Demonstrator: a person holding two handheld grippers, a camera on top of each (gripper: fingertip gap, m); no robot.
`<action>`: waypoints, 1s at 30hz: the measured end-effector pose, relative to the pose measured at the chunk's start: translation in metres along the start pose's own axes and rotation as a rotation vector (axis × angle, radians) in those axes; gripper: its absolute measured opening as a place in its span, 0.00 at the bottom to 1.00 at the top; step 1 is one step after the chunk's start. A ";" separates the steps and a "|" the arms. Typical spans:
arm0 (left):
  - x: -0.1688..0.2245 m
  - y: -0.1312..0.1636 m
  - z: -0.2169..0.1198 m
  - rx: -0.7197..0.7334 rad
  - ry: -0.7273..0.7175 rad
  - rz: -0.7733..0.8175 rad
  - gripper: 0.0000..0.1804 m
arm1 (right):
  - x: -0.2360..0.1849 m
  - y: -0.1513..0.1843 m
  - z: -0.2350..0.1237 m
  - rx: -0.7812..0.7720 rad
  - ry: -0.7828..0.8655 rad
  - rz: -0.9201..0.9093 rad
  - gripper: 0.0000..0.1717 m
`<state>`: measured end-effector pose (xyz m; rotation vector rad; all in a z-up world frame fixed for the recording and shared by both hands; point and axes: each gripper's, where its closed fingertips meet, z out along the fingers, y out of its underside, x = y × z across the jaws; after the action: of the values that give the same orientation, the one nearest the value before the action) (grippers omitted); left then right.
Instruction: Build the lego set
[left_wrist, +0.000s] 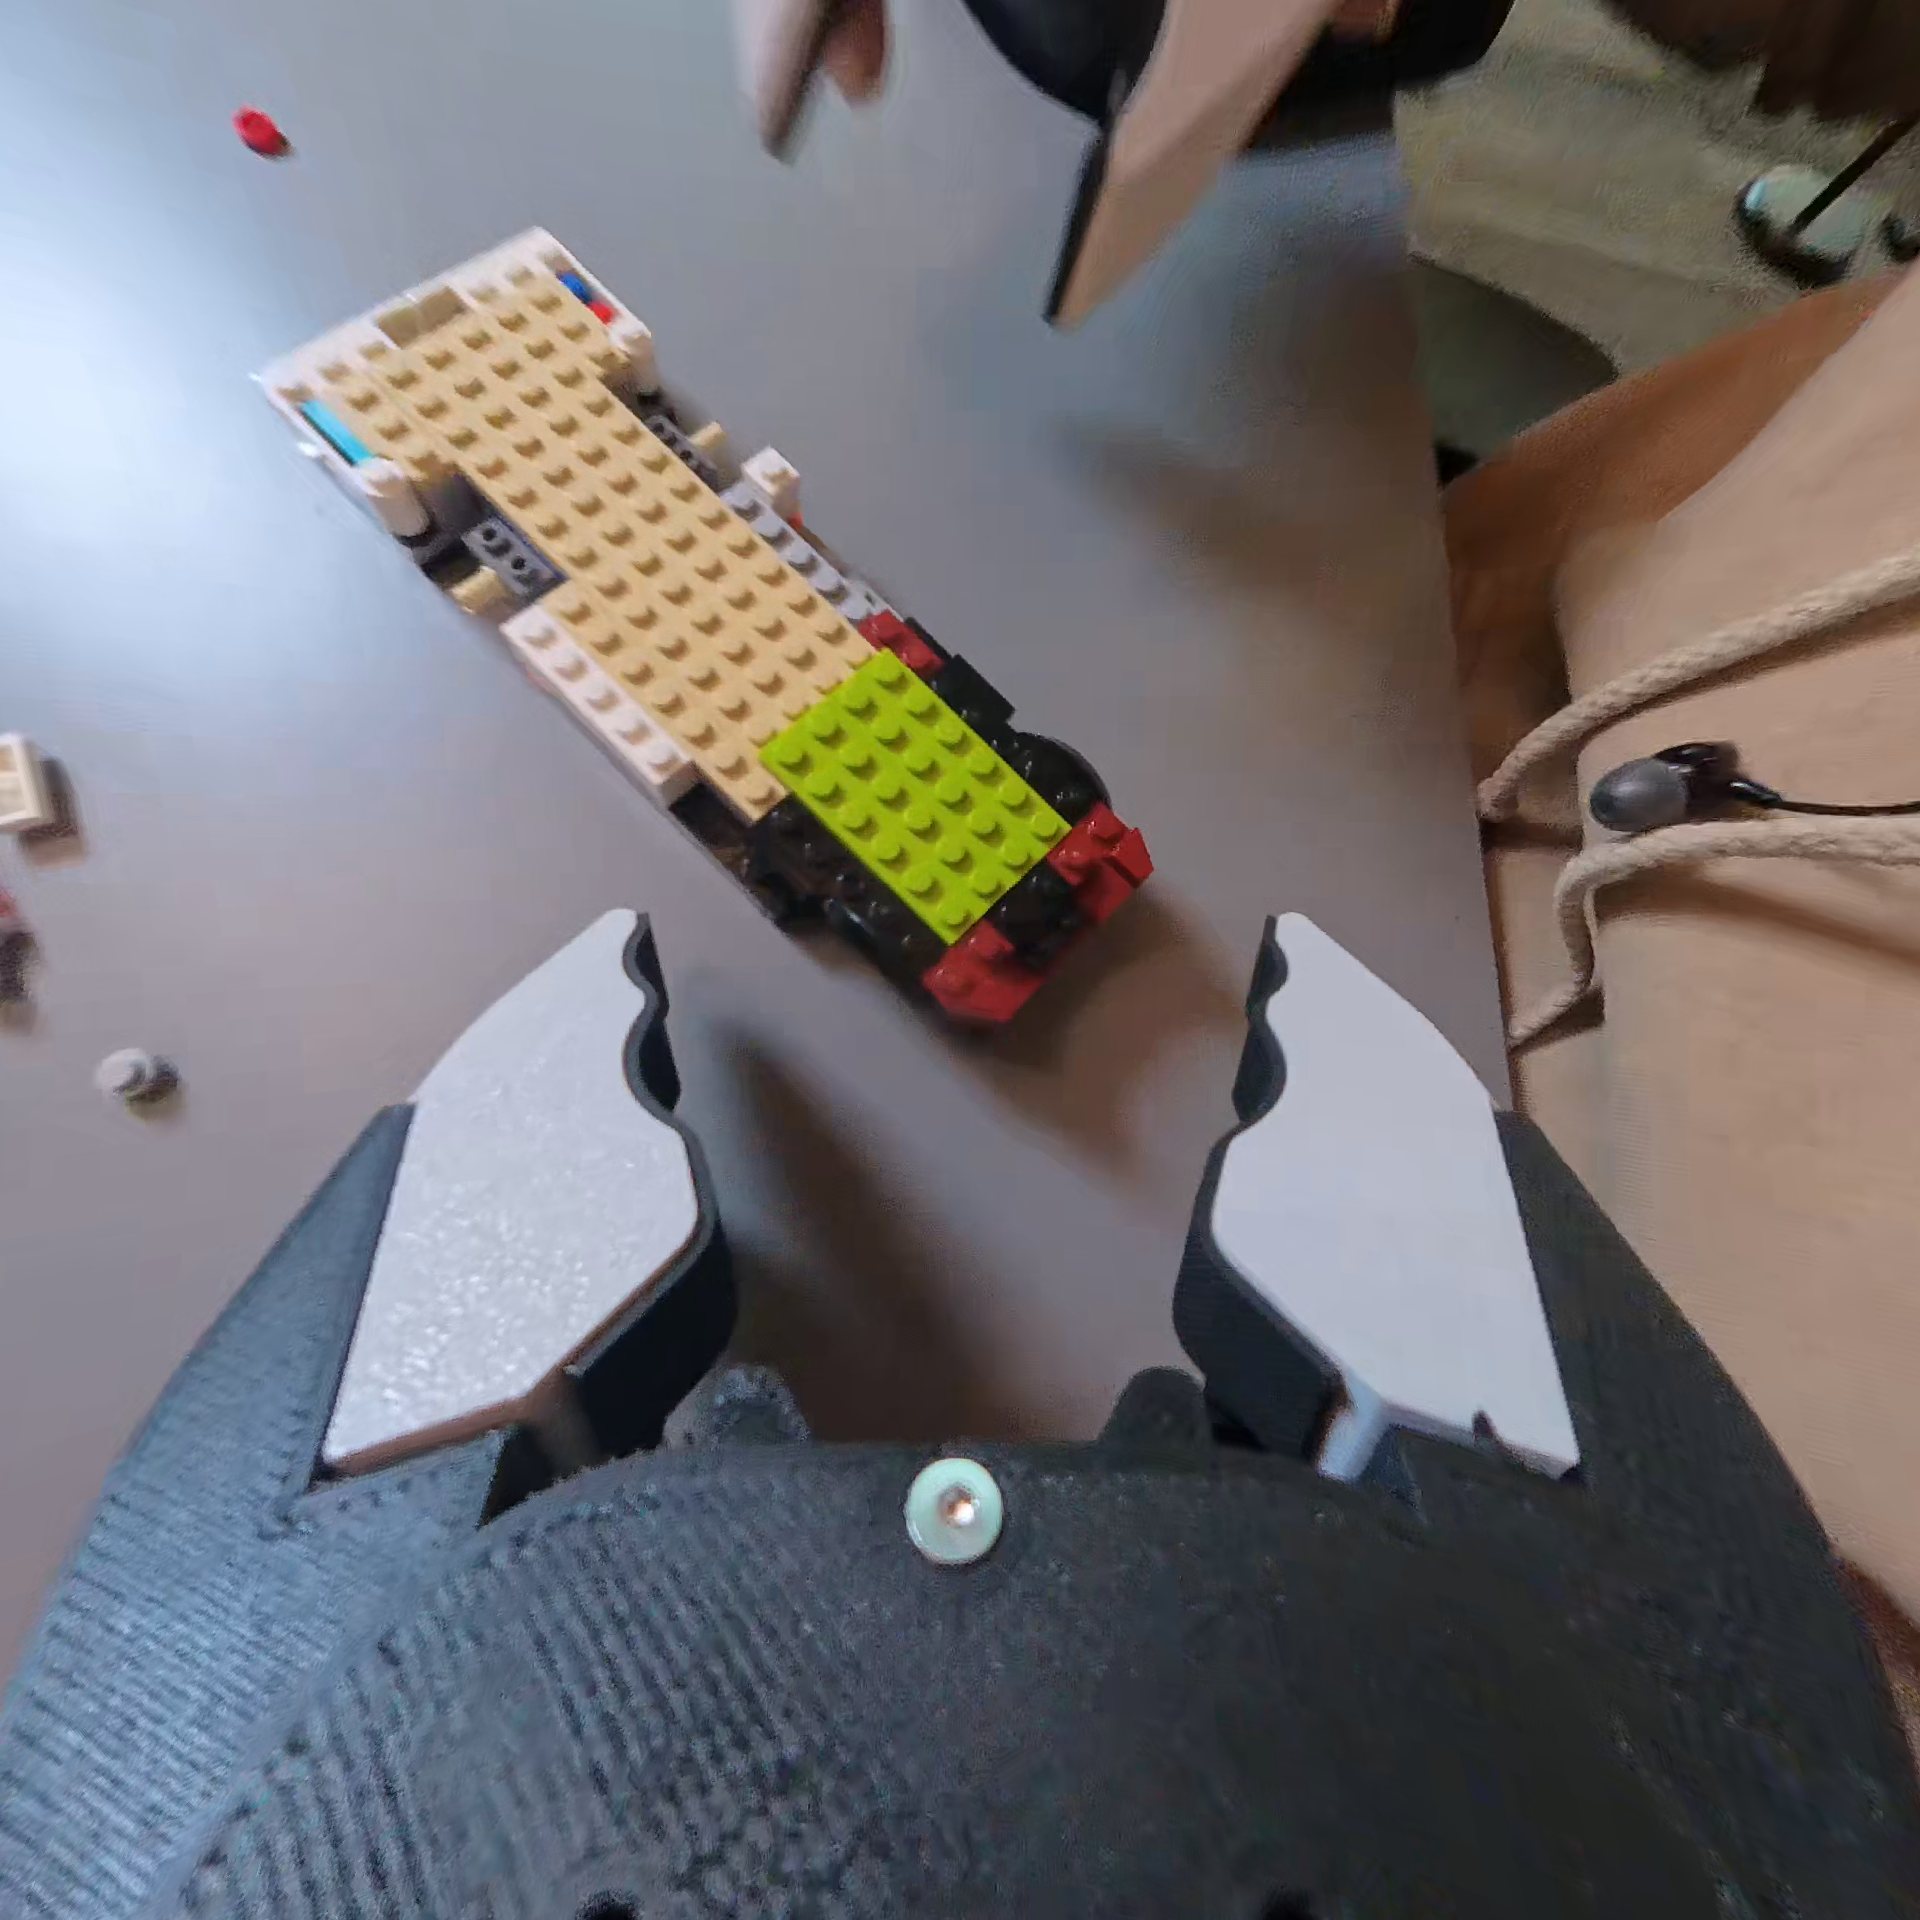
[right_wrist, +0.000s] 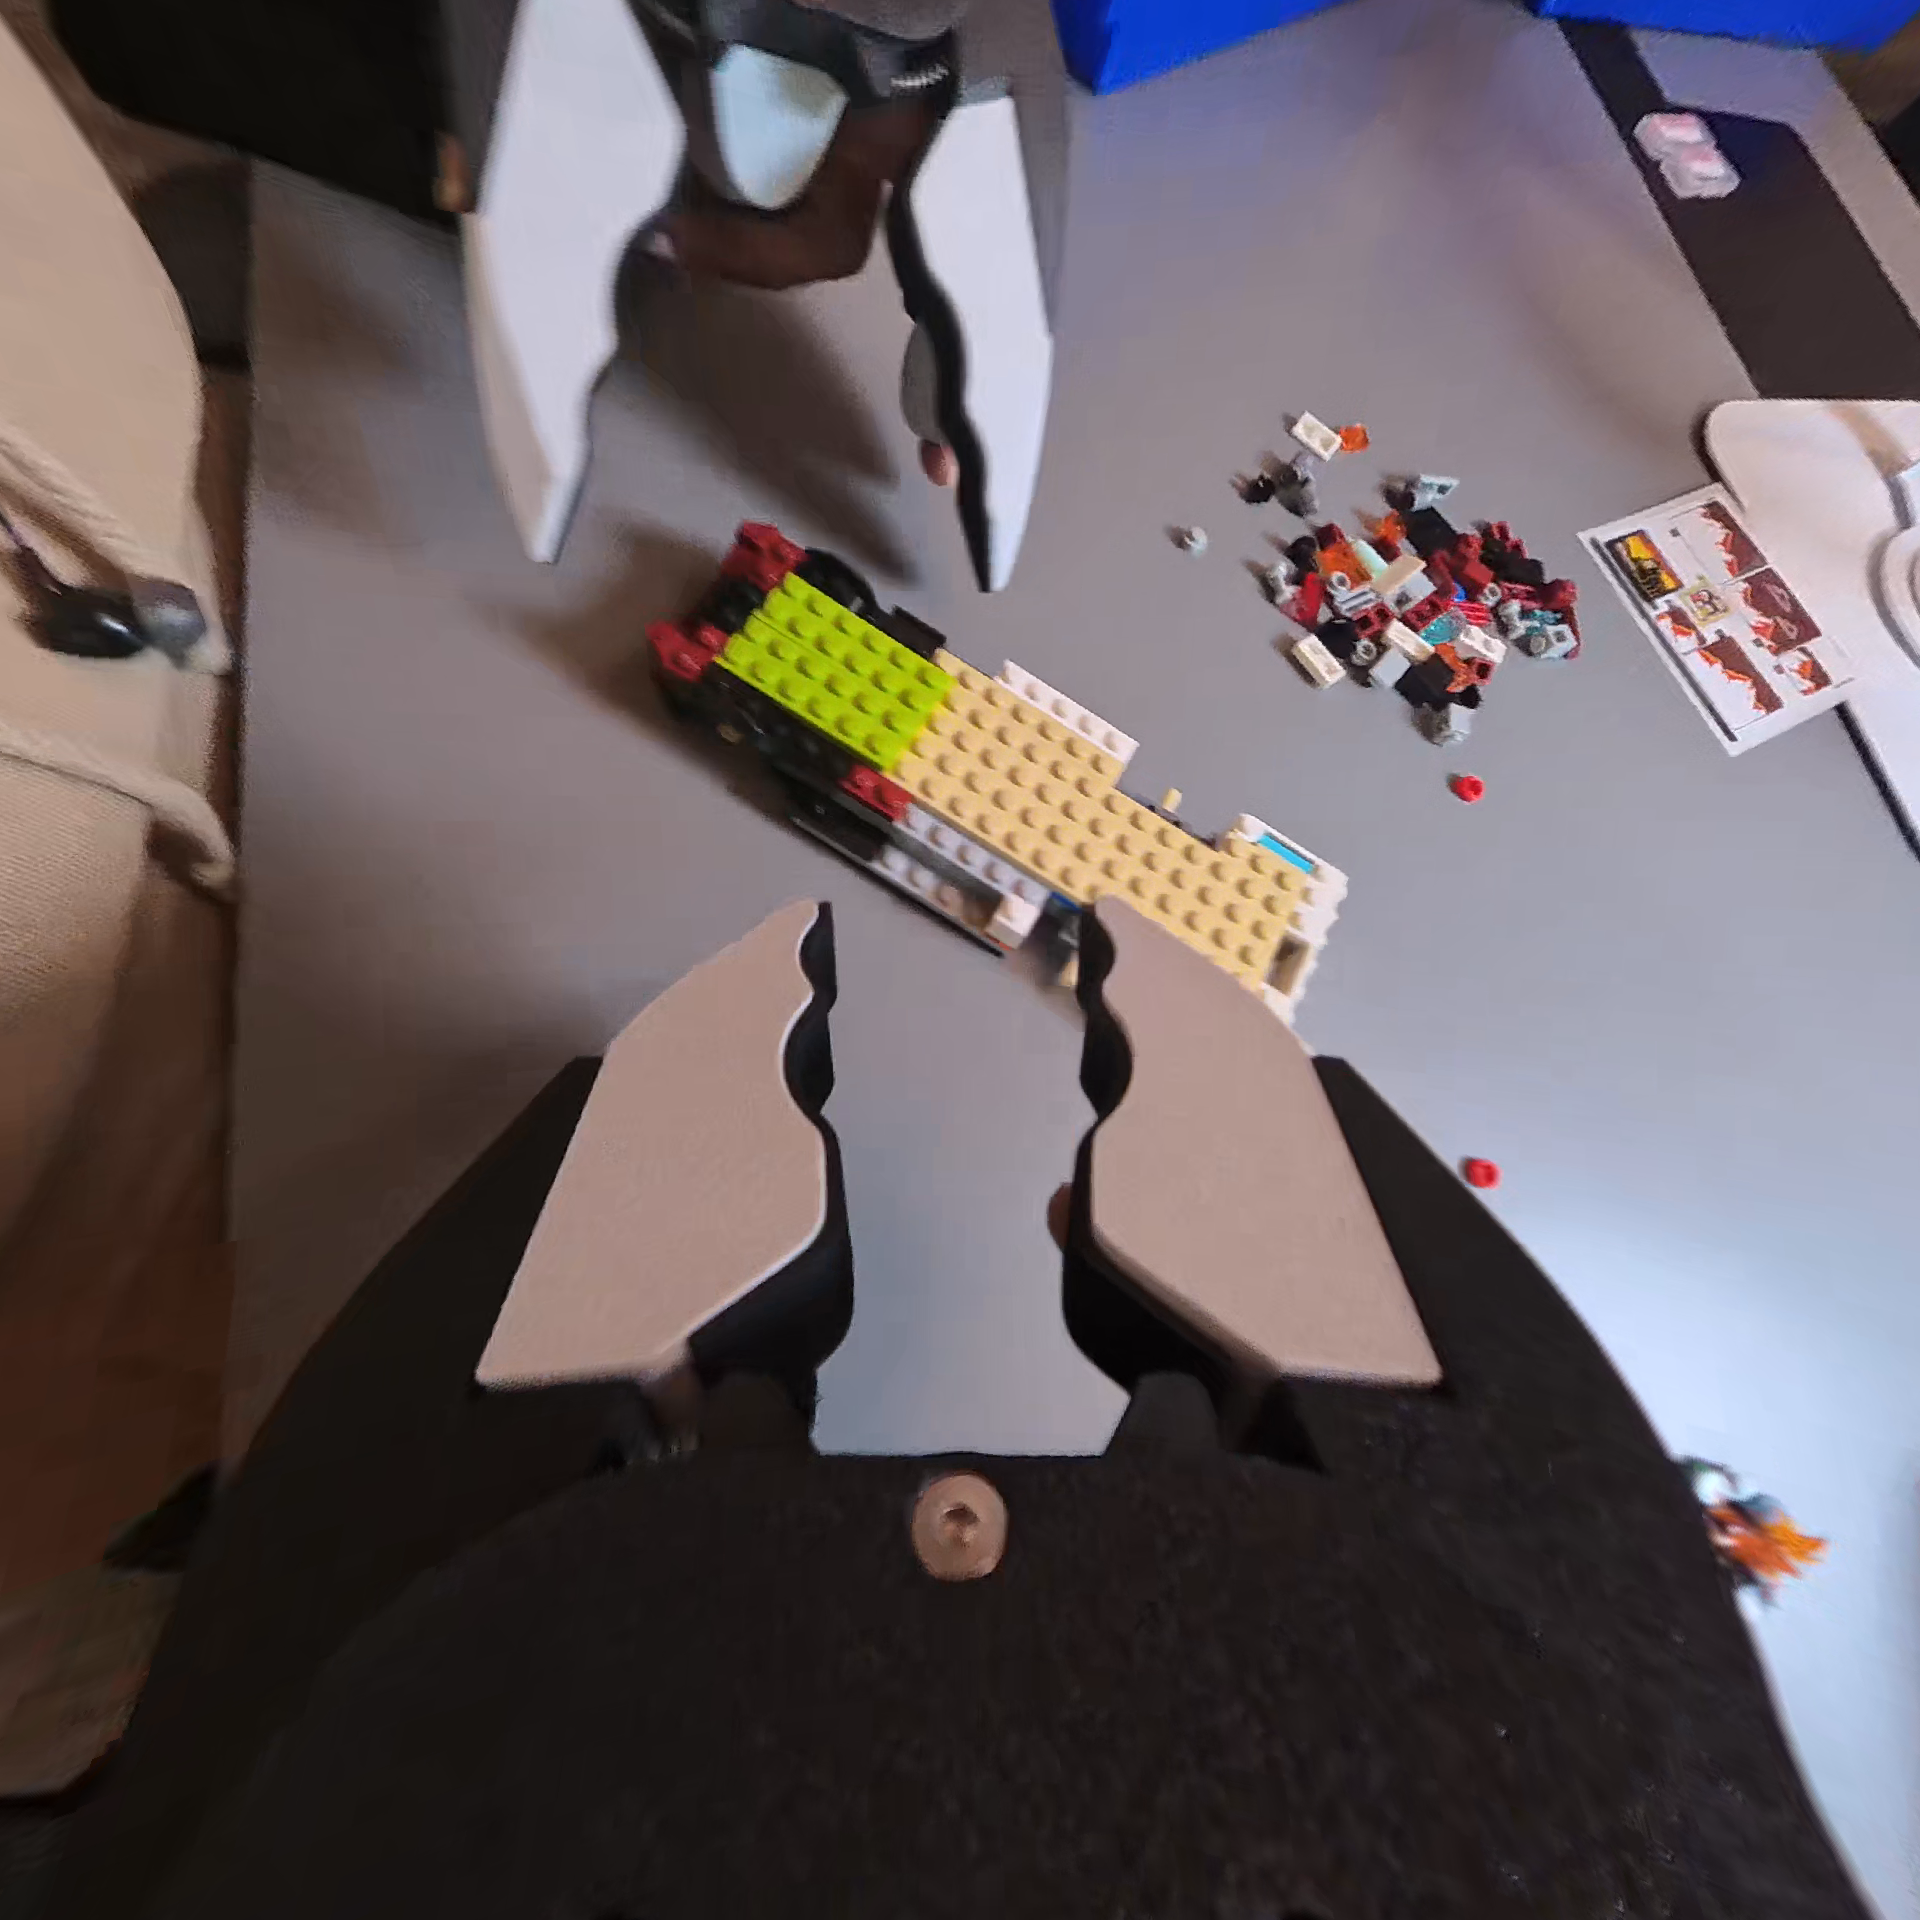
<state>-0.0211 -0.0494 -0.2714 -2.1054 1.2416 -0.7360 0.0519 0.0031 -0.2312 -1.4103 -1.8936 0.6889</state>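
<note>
Both tongs hang spread and empty. The left tongs (left_wrist: 956, 935) hover near the brick model's (left_wrist: 665, 582) red end; the right tongs (right_wrist: 956, 914) near its white side, above the grey worktop (right_wrist: 1558, 1039).

Brick model (right_wrist: 997, 769) amid seemingly bare table (right_wrist: 468, 831)

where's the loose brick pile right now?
In the right wrist view, the loose brick pile lies upper right on the grey table, between the brick model and the instruction sheet.

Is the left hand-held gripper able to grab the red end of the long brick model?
Probably yes. The left hand-held gripper is wide open, with bare grey table between it and the model's red end. Nothing blocks it.
</note>
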 end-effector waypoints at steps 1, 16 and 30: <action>0.003 0.002 0.008 -0.033 -0.018 0.011 0.61 | 0.010 0.002 0.004 -0.028 -0.009 -0.023 0.30; -0.061 0.007 -0.013 0.082 -0.160 -0.054 0.48 | 0.101 -0.007 0.027 0.245 -0.010 0.132 0.31; -0.077 -0.010 -0.017 0.169 -0.240 0.053 0.36 | 0.119 -0.008 0.021 0.364 0.088 0.148 0.20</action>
<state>-0.0596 0.0203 -0.2660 -1.9506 1.0619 -0.5270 0.0083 0.1150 -0.2152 -1.3274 -1.5142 0.9716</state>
